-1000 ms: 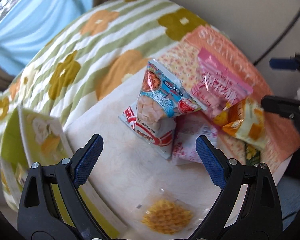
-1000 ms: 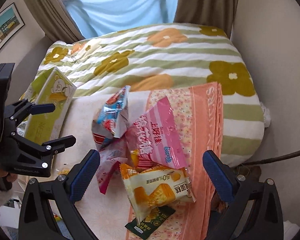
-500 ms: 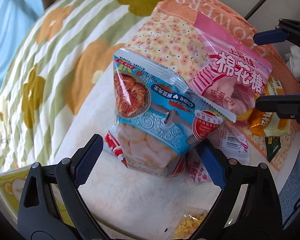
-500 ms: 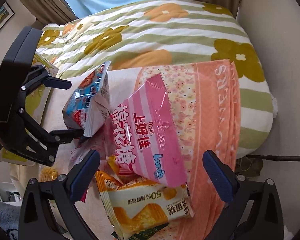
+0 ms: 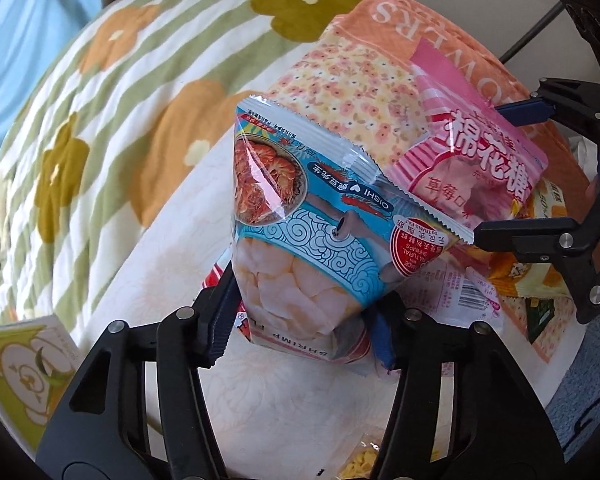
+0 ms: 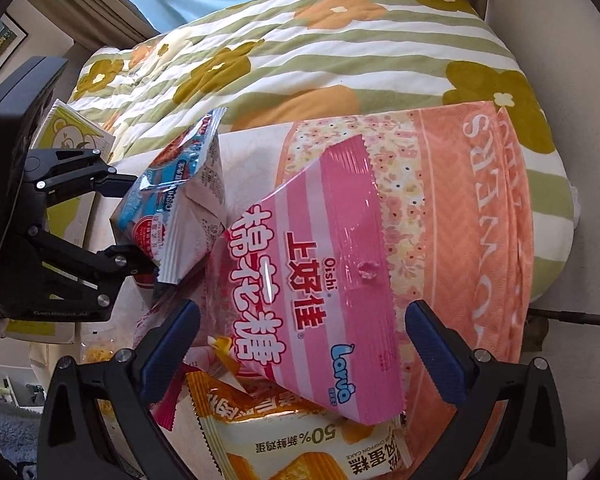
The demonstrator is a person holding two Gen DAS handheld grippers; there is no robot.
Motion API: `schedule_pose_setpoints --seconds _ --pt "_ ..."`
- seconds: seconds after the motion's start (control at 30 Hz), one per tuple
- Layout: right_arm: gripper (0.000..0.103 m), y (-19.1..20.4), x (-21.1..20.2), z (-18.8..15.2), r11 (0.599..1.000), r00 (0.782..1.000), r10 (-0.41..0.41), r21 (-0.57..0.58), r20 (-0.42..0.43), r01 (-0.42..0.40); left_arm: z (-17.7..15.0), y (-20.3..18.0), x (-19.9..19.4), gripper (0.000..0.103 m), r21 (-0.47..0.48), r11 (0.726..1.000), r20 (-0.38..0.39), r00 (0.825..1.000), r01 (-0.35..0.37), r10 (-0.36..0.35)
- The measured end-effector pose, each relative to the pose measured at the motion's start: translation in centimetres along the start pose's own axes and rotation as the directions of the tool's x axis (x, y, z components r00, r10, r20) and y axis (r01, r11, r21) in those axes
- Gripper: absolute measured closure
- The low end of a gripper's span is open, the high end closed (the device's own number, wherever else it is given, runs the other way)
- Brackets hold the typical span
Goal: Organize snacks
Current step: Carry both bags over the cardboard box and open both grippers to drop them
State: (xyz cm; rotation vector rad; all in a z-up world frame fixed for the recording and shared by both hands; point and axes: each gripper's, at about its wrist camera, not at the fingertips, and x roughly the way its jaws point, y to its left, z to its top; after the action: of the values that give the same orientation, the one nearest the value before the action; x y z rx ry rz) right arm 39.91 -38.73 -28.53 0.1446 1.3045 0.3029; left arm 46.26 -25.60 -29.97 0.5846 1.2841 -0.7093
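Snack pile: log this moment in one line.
left hand-held gripper: shut on shrimp cracker bag | right hand-held gripper: open over pink marshmallow bag

The left wrist camera looked steeply down along its own fingers, very close to the blue shrimp-cracker bag, which filled the frame's centre; the right gripper entered at 3 o'clock. The right wrist camera also faced steeply down, close above the pink marshmallow bag, with the left gripper at 9 o'clock. Both views shared those two bags, the orange floral towel and the green-striped flowered quilt toward 12 o'clock.
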Motion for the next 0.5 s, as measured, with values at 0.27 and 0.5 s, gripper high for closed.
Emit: schedule_pose_setpoints --seconds 0.27,0.5 --pt "0.001 0.2 0.1 0.4 1.0 1.0 0.019 -0.009 0.024 -0.019 -1.4 1.8 -1.7 0.052 -0.155 0.987 0.024 0.999 -0.039 0.043" --pt "0.031 0.7 0.8 0.5 0.998 0.999 0.045 -0.044 0.012 -0.044 -3.1 2.6 -3.8 0.052 -0.278 0.96 0.071 0.997 -0.023 0.044"
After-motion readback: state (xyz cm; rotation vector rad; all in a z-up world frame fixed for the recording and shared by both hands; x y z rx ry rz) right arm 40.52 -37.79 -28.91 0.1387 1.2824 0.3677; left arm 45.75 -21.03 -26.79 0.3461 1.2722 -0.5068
